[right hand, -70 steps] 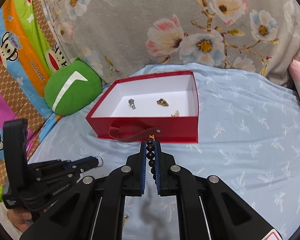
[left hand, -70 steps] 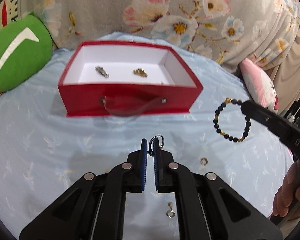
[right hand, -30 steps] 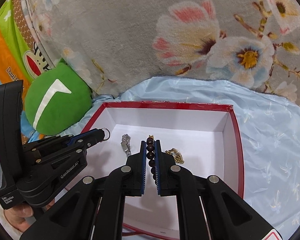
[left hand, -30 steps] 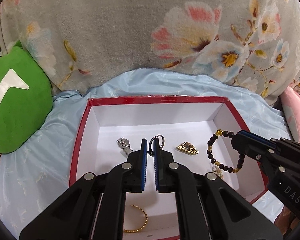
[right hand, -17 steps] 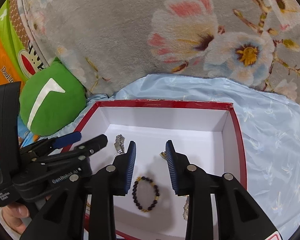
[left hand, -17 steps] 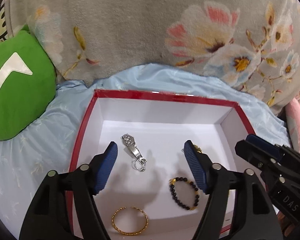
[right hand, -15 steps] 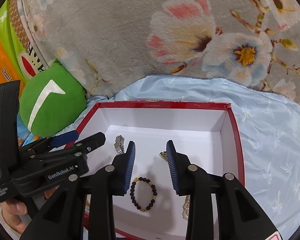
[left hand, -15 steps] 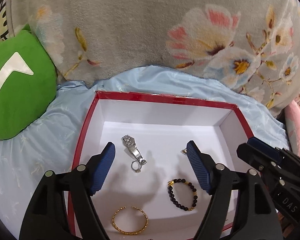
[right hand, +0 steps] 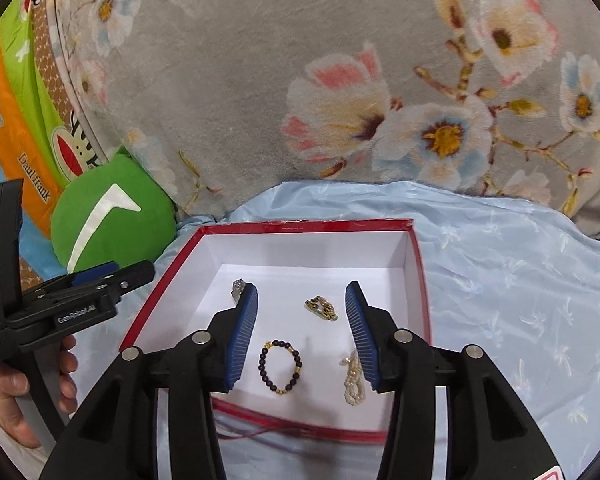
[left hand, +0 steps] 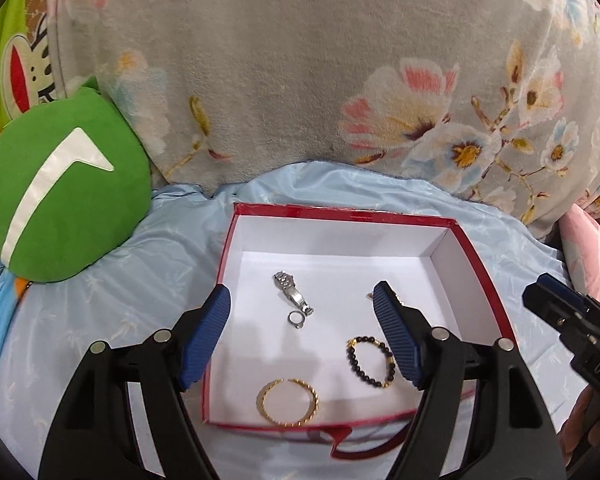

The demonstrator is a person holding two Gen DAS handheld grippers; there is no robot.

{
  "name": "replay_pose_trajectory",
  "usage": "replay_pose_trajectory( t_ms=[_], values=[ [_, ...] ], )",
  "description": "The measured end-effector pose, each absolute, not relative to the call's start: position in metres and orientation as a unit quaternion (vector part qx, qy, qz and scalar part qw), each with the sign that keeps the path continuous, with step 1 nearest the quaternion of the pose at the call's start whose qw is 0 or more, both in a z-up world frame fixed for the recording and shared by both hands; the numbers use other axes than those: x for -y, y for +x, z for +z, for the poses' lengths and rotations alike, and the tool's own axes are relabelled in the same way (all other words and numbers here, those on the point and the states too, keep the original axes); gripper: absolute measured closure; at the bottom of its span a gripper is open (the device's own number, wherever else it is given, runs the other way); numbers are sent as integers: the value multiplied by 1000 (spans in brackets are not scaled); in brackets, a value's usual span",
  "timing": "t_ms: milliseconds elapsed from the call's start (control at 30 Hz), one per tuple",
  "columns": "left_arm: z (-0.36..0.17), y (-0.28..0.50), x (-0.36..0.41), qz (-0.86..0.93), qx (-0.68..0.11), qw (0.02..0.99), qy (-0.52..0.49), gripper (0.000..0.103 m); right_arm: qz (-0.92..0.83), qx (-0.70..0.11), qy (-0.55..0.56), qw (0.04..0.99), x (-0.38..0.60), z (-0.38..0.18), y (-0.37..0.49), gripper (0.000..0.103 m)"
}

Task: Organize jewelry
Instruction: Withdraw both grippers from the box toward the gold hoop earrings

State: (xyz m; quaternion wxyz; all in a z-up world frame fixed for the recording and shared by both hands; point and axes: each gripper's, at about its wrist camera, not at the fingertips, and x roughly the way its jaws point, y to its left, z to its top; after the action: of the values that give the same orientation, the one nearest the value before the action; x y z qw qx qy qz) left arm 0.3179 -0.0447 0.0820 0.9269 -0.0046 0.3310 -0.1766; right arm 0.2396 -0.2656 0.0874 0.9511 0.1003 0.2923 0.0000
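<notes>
A red box (left hand: 342, 213) with a white inside sits on the blue bedsheet; it also shows in the right wrist view (right hand: 308, 225). Inside lie a silver watch (left hand: 291, 294), a small silver ring (left hand: 296, 318), a black bead bracelet (left hand: 369, 361) that also shows in the right wrist view (right hand: 281, 367), a gold bangle (left hand: 287, 401), a gold brooch (right hand: 321, 308) and a pearl piece (right hand: 353, 378). My left gripper (left hand: 302, 336) is open and empty above the box. My right gripper (right hand: 302, 334) is open and empty above the box.
A green round cushion (left hand: 56, 192) lies left of the box. A grey floral blanket (left hand: 340, 80) rises behind it. A pink pillow (left hand: 588, 256) is at the right. The box's red strap (left hand: 364, 442) hangs at its near side.
Both grippers held jewelry shut over the box, then opened: the ring and bead bracelet dropped into the box. Both grippers have since pulled back a little and opened wider.
</notes>
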Motion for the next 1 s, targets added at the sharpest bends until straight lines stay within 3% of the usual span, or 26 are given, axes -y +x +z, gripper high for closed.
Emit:
replay_pose_trajectory(
  t_ms=[233, 467, 1000],
  values=[
    [84, 273, 21, -165, -329, 930, 3, 30, -35, -281, 104, 954, 281, 94, 184, 54],
    [79, 223, 0, -165, -338, 927, 5, 21, -55, -296, 105, 948, 290, 81, 128, 54],
    [0, 151, -25, -139, -418, 898, 0, 21, -73, -390, 133, 908, 285, -14, 42, 54]
  ],
)
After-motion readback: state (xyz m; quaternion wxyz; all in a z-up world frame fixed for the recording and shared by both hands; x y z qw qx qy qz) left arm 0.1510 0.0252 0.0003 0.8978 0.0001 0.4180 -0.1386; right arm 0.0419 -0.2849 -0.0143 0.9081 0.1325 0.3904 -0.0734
